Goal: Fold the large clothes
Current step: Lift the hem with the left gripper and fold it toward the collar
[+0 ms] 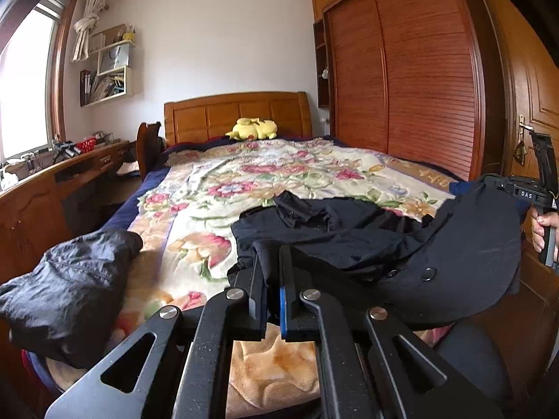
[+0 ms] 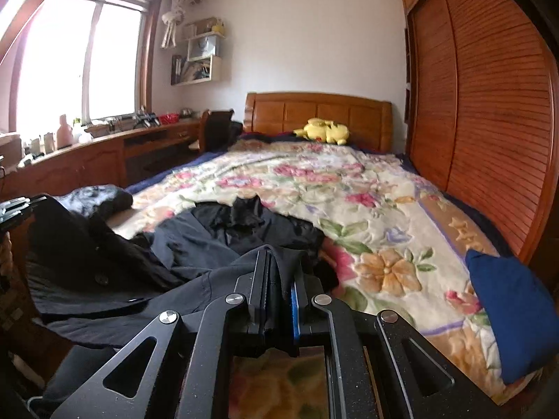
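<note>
**Black garment pinched at two points and raised off the near end of the bed**

Nearest in each wrist view, the jaws are clamped on dark cloth. The left hand-held gripper (image 1: 270, 265) pinches a fold of the black garment (image 1: 349, 234); the right hand-held gripper (image 2: 279, 272) pinches another fold of the same piece. From the left view, the hand (image 1: 543, 230) on the right tool's handle shows at the frame's edge, with cloth draped over that tool.

The fabric looks thin, limp and light: it sags between the two grips and bunches in soft wrinkles, so it will likely follow a pull without holding any shape. Buttons (image 1: 429, 273) suggest a placket edge; corners, hems or shoulder seams seem the soundest places to hold it for a clean fold.

Both tools point slightly downward toward the bed (image 1: 279, 174), side by side. The rest of the garment lies crumpled on the floral blanket. Further off lie a dark jacket (image 1: 66, 289), a blue cloth (image 2: 517, 314) and a yellow plush toy (image 1: 253, 128) by the headboard.
</note>
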A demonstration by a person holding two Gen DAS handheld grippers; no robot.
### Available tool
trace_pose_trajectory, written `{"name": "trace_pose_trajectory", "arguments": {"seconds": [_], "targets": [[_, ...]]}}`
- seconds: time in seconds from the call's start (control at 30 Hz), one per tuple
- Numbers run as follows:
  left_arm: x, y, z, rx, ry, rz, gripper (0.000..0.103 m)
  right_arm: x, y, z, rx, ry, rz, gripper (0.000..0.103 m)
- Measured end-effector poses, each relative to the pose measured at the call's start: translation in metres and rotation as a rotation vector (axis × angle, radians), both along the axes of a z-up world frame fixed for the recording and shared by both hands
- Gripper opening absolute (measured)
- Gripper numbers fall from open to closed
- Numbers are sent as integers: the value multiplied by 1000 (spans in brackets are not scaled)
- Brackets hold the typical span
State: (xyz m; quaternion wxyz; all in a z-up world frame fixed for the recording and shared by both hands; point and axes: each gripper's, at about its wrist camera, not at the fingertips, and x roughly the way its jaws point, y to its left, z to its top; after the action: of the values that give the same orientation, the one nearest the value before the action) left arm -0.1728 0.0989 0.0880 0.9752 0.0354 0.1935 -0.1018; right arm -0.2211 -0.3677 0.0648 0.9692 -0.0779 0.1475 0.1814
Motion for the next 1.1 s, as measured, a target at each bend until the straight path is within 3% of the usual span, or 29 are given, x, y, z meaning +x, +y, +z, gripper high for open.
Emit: {"name": "trace_pose_trajectory", "arguments": {"seconds": [0.6, 0.8, 1.1], "targets": [[74, -2, -30, 19, 39, 45, 5, 93, 19, -28, 25, 49, -9, 10], [110, 0, -44, -19, 59, 70, 5, 127, 28, -43, -24, 69, -15, 10], [175, -5, -30, 12, 47, 97, 5, 188, 43, -26, -27, 59, -27, 10]]}}
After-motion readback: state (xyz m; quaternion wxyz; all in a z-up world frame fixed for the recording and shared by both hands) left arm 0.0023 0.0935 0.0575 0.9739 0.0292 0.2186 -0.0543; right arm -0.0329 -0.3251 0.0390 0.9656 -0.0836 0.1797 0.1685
